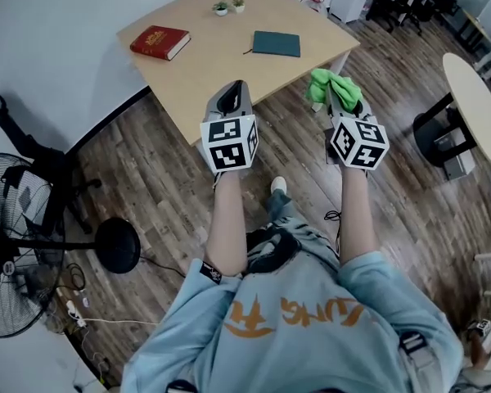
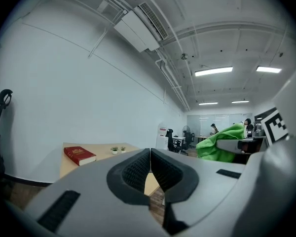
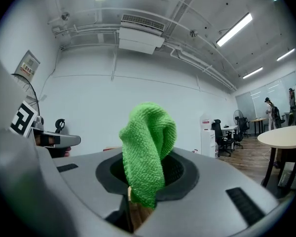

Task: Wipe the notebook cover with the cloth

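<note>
Right gripper is clamping the green cloth; left gripper jaws are touching, empty. Beyond its fingertips, notebook and red book, title unreadable, are lying on the table.

Head view looks steeply down on the table; 2 gripper views look level.

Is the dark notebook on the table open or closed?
Closed. The notebook lies flat on the table, showing only its dark cover; no pages are visible.
</note>
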